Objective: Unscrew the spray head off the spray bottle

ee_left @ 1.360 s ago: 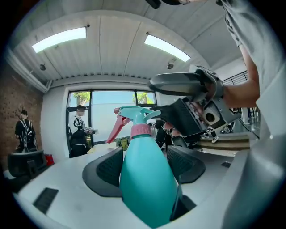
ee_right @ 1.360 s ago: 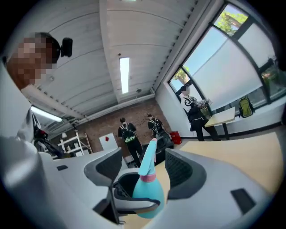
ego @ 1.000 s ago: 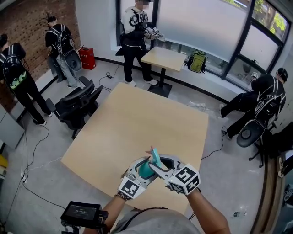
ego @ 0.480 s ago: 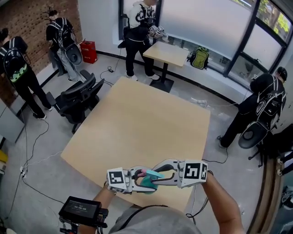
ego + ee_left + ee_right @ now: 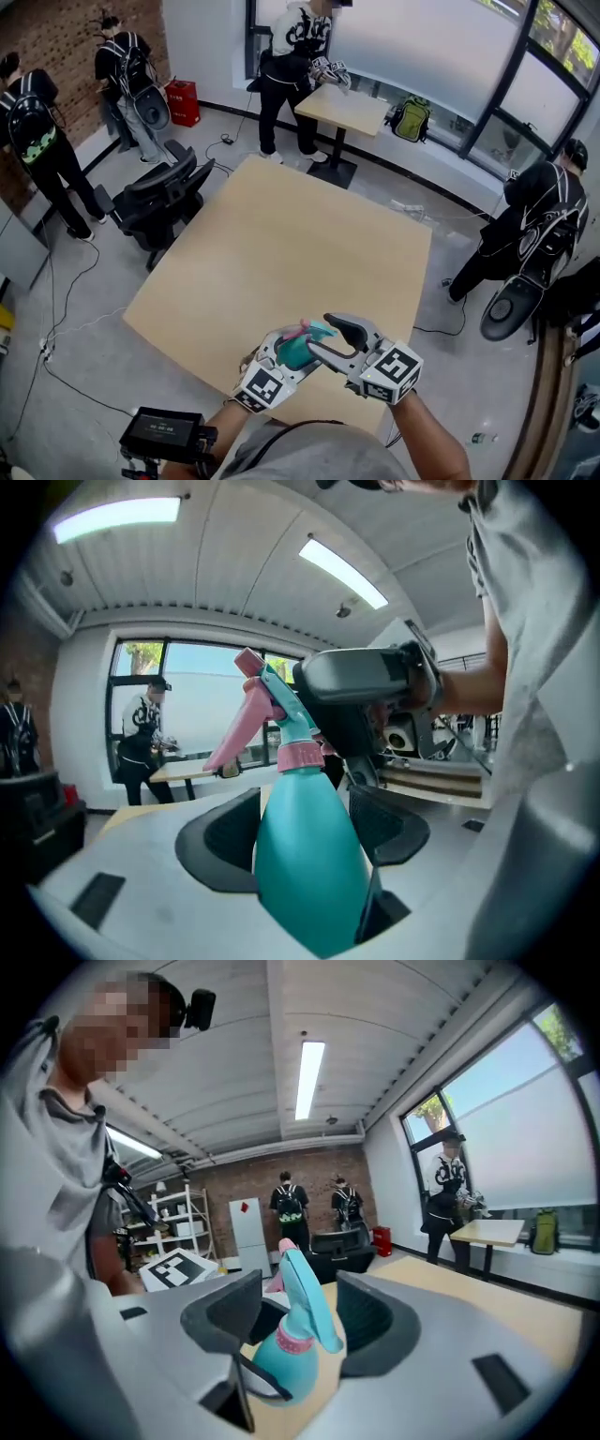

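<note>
The left hand-held gripper (image 5: 309,841) clamped the teal spray bottle (image 5: 296,352) by its body, above the desk's (image 5: 281,234) near edge. The right hand-held gripper (image 5: 300,1318) was opening its jaws, with the spray head (image 5: 305,1297) loose between them. It would best close squarely on the pink collar (image 5: 292,1340), then twist. Bare desk lay beyond, and the people stood well apart.

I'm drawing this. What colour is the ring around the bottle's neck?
The ring is pink, the bottle teal; clearest in the left gripper view.
</note>
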